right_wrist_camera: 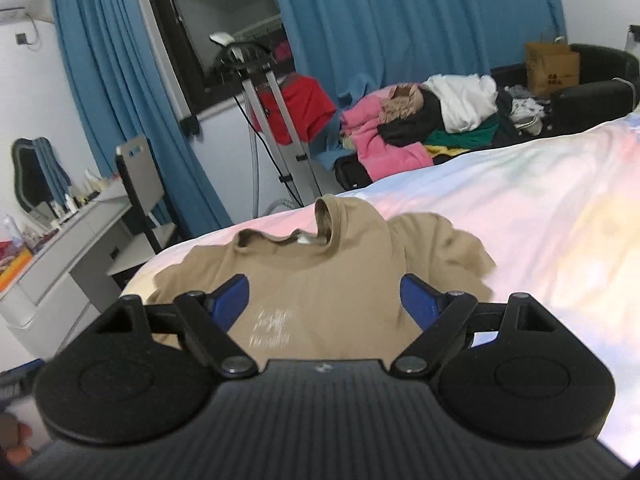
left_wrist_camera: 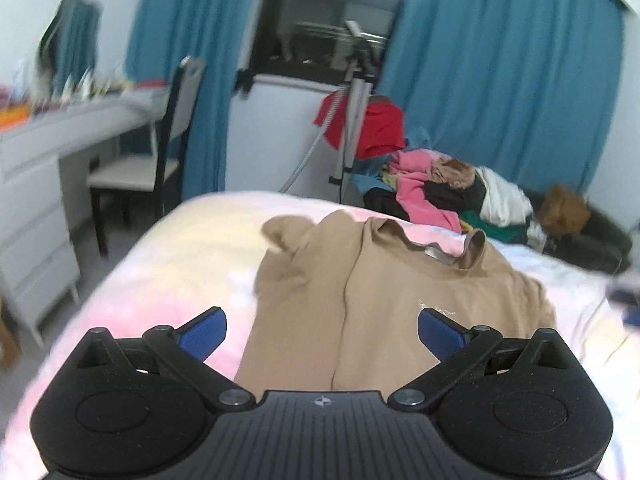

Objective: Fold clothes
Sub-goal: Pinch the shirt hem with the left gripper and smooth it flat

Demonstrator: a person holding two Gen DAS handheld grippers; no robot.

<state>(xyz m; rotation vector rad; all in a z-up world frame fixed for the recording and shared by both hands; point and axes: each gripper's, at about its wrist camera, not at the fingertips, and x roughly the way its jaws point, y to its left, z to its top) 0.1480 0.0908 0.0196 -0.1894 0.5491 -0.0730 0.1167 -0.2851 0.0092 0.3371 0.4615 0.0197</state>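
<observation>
On the bed point(left_wrist_camera: 168, 264), just ahead of both grippers | tan shirt point(left_wrist_camera: 384, 300) lies collar away, one side already folded inward | left gripper point(left_wrist_camera: 322, 334) and right gripper point(right_wrist_camera: 325, 304) hang above it, jaws apart and empty, apparently freed to take the next fold | clothes pile point(right_wrist_camera: 420, 128) waits beyond.

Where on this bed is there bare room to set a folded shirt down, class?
Free: the bedspread right of the tan shirt in the right wrist view, up to the bed's far edge; also the strip between the shirt and the bed edge facing the chair. Crowded: the clothes pile beyond the bed.
</observation>
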